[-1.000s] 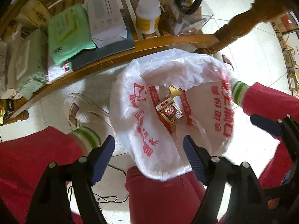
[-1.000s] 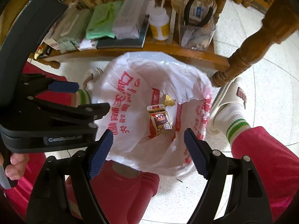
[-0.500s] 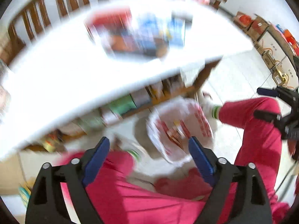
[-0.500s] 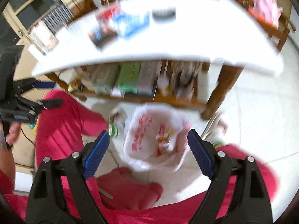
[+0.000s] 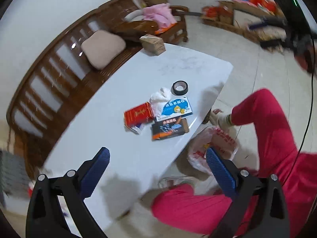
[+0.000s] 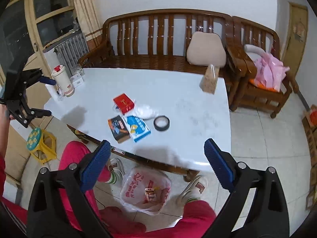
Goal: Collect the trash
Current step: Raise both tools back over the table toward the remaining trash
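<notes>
On the white table (image 5: 111, 130) (image 6: 188, 99) lie a red box (image 5: 138, 115) (image 6: 123, 103), a dark box (image 5: 169, 129) (image 6: 118, 128), a blue-and-white box (image 5: 176, 107) (image 6: 138, 128), a crumpled white wad (image 5: 160, 99) (image 6: 145, 111) and a black tape roll (image 5: 179, 87) (image 6: 161, 123). A white plastic bag (image 5: 223, 138) (image 6: 138, 180) with red print sits on the floor by the table's near edge, with packets inside. My left gripper (image 5: 156, 151) and right gripper (image 6: 157, 143) hang high above table and bag. Their jaws are opening, with nothing between them.
A wooden bench (image 6: 158, 39) with a beige cushion (image 6: 206, 49) stands behind the table. A brown carton (image 6: 210, 79) and a white flask (image 6: 62, 81) sit on the tabletop. A person's red-trousered legs flank the bag. A yellow stool (image 6: 39, 142) stands at the left.
Both grippers have risen from just over the open bag to well above the tabletop. Their jaws stand wider, and the table's top has come into view.
</notes>
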